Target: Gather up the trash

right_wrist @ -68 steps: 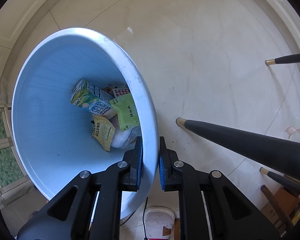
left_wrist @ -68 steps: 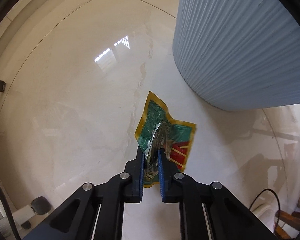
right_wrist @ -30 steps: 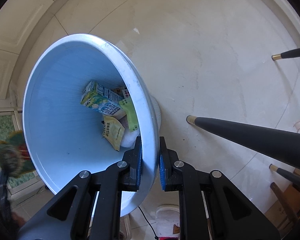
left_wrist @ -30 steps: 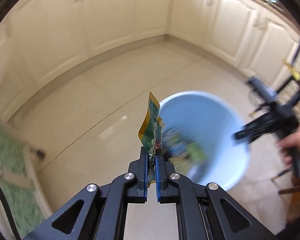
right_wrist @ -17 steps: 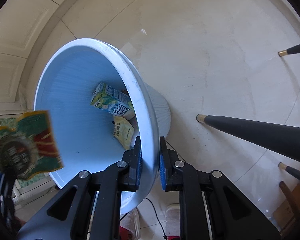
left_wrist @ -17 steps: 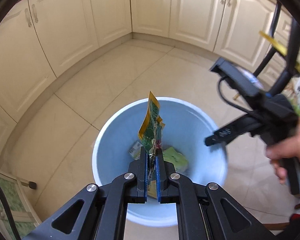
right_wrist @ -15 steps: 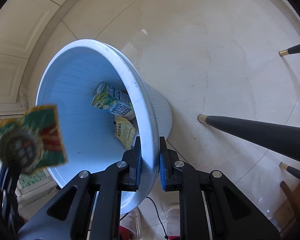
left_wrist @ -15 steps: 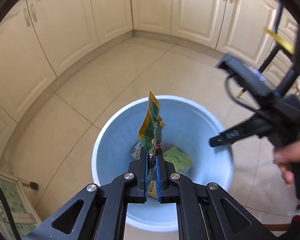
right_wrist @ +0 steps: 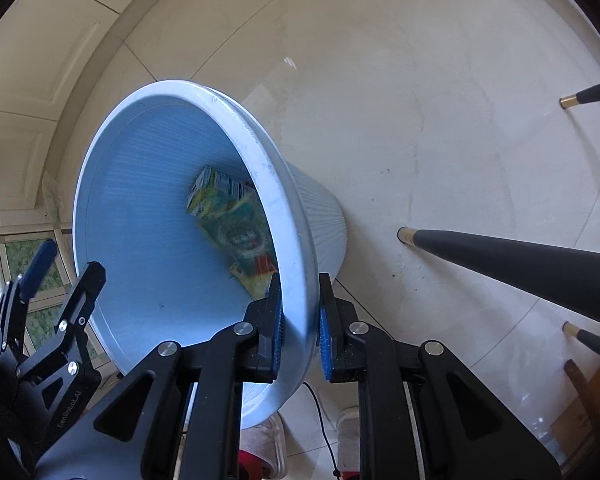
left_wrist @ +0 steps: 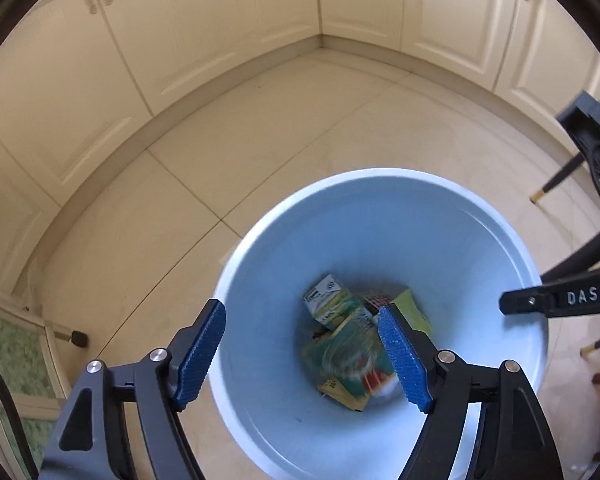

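Snack wrapper [left_wrist: 350,354], blurred, inside the blue bin [left_wrist: 500,216] at 6 o'clock of the drink carton [left_wrist: 326,298]. Left gripper [left_wrist: 302,356] jaws opening, nothing between. Right gripper [right_wrist: 300,330] pinches bin rim. Drop step; next: fetch more trash.

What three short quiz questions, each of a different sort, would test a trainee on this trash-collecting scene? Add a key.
1. True or false: the right claw is clamped on the bin's rim.
2. The green wrapper is: A) on the floor, B) inside the bin, C) pinched in the left claw.
3. Fill in: the left claw hangs over the bin, its jaws ____.

Key: 1 true; 2 B; 3 opening, nothing between the pads.
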Demonstrator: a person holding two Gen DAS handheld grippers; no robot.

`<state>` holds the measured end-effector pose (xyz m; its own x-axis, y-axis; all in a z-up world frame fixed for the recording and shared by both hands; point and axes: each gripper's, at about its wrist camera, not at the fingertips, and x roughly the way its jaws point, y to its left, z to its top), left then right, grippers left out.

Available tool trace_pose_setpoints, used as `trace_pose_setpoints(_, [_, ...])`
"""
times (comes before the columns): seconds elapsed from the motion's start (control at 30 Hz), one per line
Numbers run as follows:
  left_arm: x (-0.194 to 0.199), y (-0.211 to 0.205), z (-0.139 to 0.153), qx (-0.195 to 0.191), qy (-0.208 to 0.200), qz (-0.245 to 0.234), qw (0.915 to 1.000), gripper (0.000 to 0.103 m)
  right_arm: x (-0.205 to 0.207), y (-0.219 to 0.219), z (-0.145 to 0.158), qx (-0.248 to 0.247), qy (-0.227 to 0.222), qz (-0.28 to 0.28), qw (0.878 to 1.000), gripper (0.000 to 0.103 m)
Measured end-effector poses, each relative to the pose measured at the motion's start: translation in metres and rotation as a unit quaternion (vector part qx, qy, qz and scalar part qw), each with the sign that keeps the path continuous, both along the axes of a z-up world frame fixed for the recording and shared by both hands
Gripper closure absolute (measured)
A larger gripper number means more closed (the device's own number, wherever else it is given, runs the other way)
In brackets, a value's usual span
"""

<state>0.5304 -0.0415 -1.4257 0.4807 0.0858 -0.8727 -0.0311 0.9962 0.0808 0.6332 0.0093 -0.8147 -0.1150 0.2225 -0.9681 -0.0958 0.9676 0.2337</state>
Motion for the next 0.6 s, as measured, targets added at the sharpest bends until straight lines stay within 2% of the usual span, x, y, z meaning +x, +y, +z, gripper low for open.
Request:
trace_pose_setpoints(0.17, [-0.004, -0.024, -0.032, -0.004, 0.007, -0.001, 1.0000, 0.026, 0.001, 0.000, -0.002, -0.003, 0.003, -0.005, 1.000, 0.088])
trace_pose_setpoints(0.2, [-0.004, -0.027, -0.037, -0.006, 0.005, 0.001, 1.0000, 0.025, 0.001, -0.001, 0.000, -0.006, -0.001, -0.007, 1.000, 0.085])
trace_pose_setpoints(0.23, [-0.003, -0.027, -0.037, -0.006, 0.005, 0.002, 1.0000, 0.022, 0.002, -0.002, 0.003, -0.014, -0.006, -0.011, 1.000, 0.082])
trace_pose_setpoints(0.3, [-0.002, -0.037, -0.051, -0.007, 0.007, 0.003, 0.9999, 0.020, 0.003, -0.005, 0.013, -0.029, -0.022, -0.020, 0.999, 0.060])
trace_pose_setpoints(0.4, [-0.007, -0.052, -0.065, -0.013, 0.008, 0.002, 0.9999, 0.020, 0.002, -0.008, 0.031, -0.021, -0.040, -0.034, 0.998, 0.057])
trace_pose_setpoints(0.43, [-0.004, -0.057, -0.060, -0.019, 0.011, 0.001, 0.9997, 0.020, 0.000, -0.006, 0.037, -0.024, -0.047, -0.034, 0.998, 0.055])
trace_pose_setpoints(0.47, [-0.005, -0.062, -0.066, -0.025, 0.016, 0.001, 0.9996, 0.020, -0.002, -0.003, 0.043, -0.031, -0.053, -0.032, 0.998, 0.047])
trace_pose_setpoints(0.6, [-0.008, -0.068, -0.058, -0.026, 0.020, -0.006, 0.9995, 0.020, -0.012, 0.011, 0.072, -0.040, -0.077, -0.019, 0.996, 0.037])
